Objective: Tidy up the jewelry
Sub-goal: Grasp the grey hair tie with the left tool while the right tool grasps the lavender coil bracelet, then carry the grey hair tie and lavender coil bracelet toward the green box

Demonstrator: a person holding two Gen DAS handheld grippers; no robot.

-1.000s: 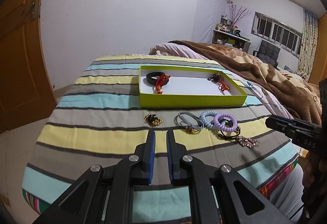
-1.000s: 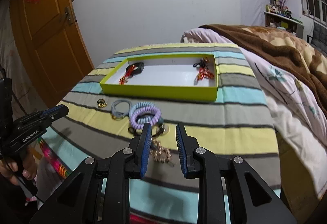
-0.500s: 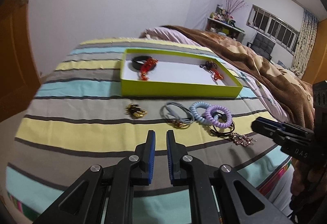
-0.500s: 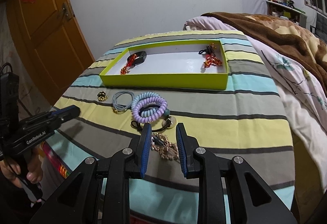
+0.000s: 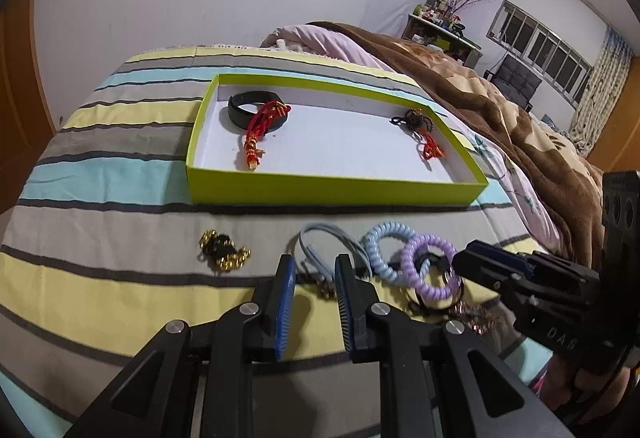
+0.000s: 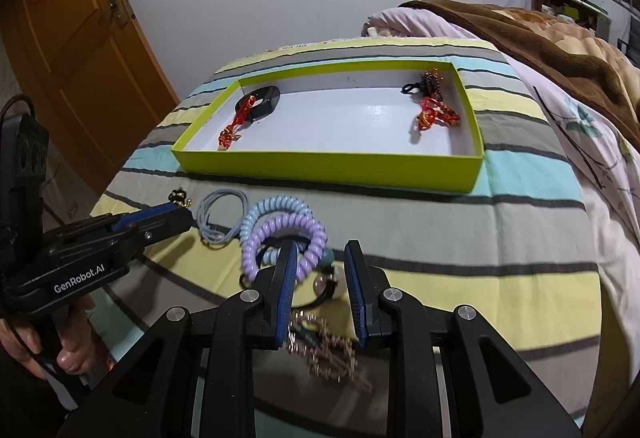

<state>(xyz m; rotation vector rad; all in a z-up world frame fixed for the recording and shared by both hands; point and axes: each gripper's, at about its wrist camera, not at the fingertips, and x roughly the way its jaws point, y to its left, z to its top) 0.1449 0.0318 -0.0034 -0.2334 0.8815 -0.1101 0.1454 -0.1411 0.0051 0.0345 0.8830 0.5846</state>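
The green tray sits on the striped bed cover with a black band and red cords already inside, so it is where the jewelry goes. The rest lies loose in a row in front of it: a gold clump, grey ties, and blue and purple coils. My left claw is partly spread over the grey ties, holding nothing. My right claw is partly spread too, empty, hanging over the purple coil and a chain.
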